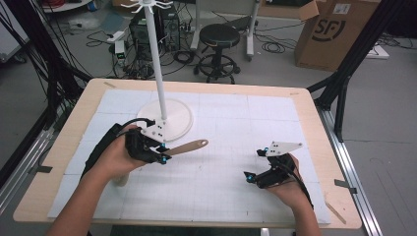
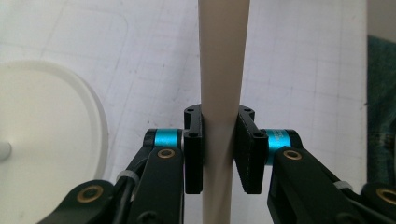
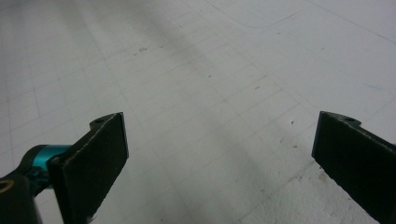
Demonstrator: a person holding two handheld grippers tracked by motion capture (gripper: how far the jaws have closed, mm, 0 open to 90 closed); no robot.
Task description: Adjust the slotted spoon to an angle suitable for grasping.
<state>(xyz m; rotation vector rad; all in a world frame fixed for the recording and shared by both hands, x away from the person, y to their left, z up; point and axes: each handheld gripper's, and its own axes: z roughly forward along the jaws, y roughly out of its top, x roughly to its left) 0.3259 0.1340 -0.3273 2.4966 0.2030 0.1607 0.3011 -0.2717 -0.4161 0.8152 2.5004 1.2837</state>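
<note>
Wooden spoon (image 1: 189, 146) clamped in left tool (image 1: 163, 156); right tool (image 1: 255, 164) open over bare mat (image 1: 221, 147).

The right gripper (image 3: 219, 158) has its two black fingers (image 3: 93, 163) rising from the lower left and lower right of the frame, standing wide apart with nothing between them. A turquoise joint shows at the far lower left. Behind them the desk (image 3: 210, 70) carries a white gridded mat with small dark specks.
</note>
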